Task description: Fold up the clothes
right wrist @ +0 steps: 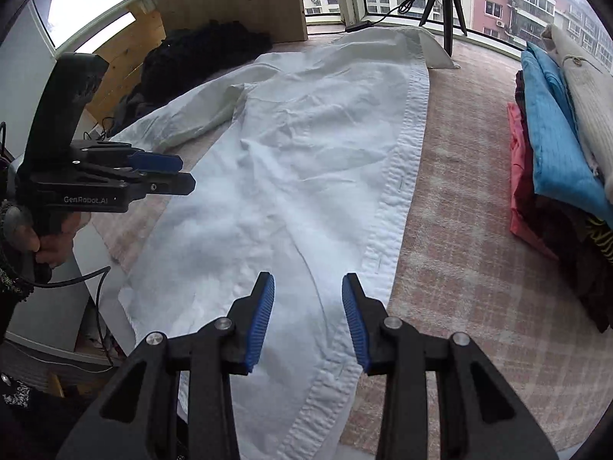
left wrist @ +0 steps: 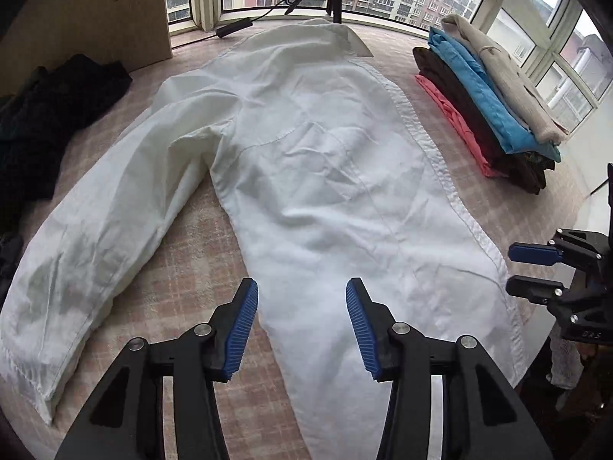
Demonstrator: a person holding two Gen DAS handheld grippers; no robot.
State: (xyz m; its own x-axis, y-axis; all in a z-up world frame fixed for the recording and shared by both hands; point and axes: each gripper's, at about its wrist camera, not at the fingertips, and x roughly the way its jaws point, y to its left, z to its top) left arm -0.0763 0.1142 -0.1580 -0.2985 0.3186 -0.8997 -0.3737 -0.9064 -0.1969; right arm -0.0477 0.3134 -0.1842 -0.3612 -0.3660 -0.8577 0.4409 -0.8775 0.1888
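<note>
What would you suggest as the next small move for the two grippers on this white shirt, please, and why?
Probably lower the left gripper onto the spread sleeve and fold it across the white shirt. Both it and the right gripper hover open and empty, and one half already looks folded over.

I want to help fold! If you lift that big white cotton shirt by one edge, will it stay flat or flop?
The white cotton shirt would probably flop: it already lies wrinkled and creased. Its loose sleeve would likely dangle. It looks thin, so probably light.
</note>
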